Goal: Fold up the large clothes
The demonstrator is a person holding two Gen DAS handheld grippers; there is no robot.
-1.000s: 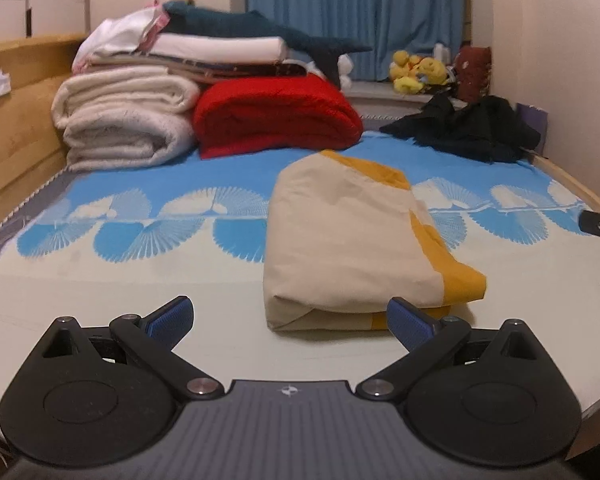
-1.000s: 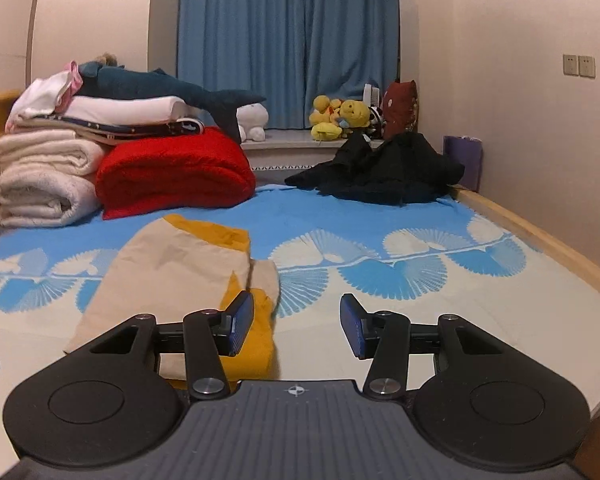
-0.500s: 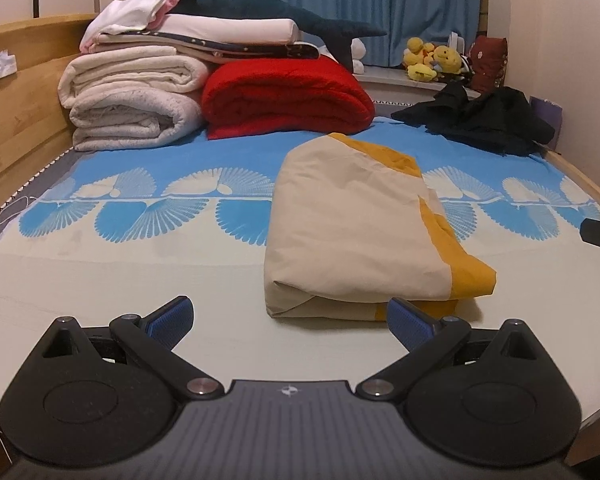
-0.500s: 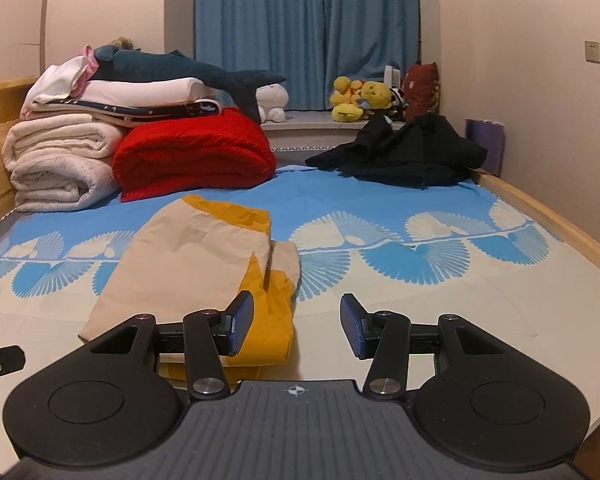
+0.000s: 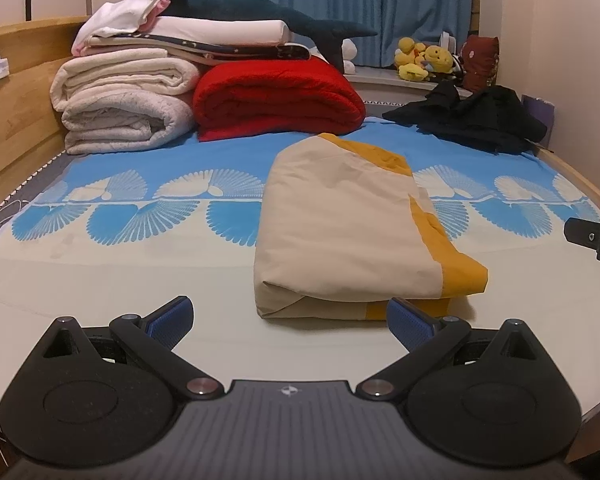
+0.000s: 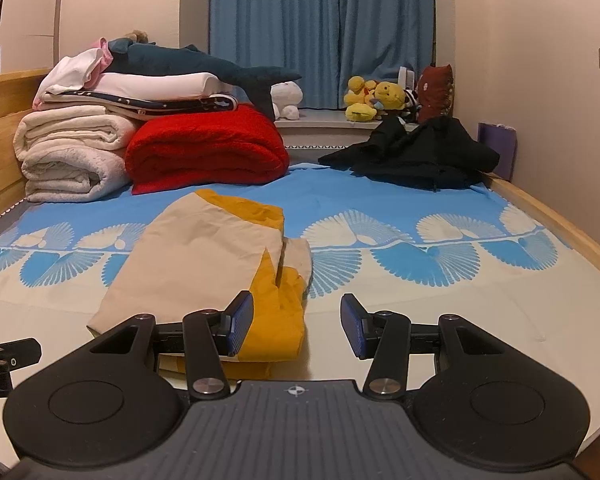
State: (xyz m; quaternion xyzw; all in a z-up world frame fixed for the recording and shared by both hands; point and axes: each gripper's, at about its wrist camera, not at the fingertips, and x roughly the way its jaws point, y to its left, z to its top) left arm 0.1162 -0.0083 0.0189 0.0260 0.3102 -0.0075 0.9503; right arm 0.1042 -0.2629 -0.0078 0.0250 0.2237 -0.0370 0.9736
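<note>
Beige and mustard garment [image 5: 348, 224], folded into a flat rectangle, on bedsheet [image 5: 100, 276]

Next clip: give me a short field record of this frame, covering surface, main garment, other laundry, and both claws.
surface: bed sheet, blue fan print
main garment: beige-and-yellow garment, folded, lying flat
other laundry: black clothes unfolded at far right; red blanket and white blankets stacked far left
left claw: open, empty
right claw: open, empty
</note>
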